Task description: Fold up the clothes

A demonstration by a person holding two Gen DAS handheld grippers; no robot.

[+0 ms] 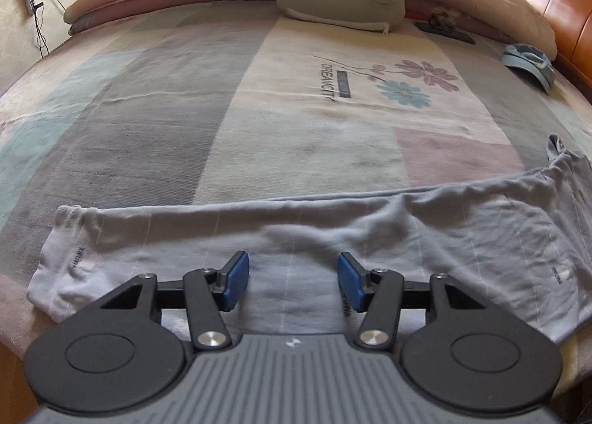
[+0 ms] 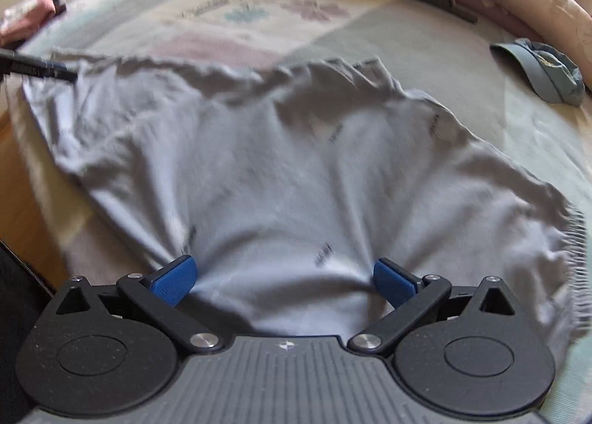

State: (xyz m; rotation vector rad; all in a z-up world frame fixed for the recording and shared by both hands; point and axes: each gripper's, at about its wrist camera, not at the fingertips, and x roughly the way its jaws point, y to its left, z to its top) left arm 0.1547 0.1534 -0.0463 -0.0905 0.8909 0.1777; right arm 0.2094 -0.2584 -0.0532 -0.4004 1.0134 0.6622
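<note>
Across the lower band of the left wrist view, pale grey trousers (image 1: 333, 239) lie flat on the patterned bedspread (image 1: 185, 109), long axis running left to right, cuffs at lower left, wider end at right. The left gripper (image 1: 293, 281) hangs over the mid-leg, jaws wide apart, holding nothing. Right wrist view, blurred: the right gripper (image 2: 285, 281), also spread wide and empty, sits over the broad, wrinkled waist end, which it is nearer to.

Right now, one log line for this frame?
stage: pre-grasp | left gripper: open, over garment | right gripper: open, over garment | grey garment: spread flat on bed, unfolded
</note>
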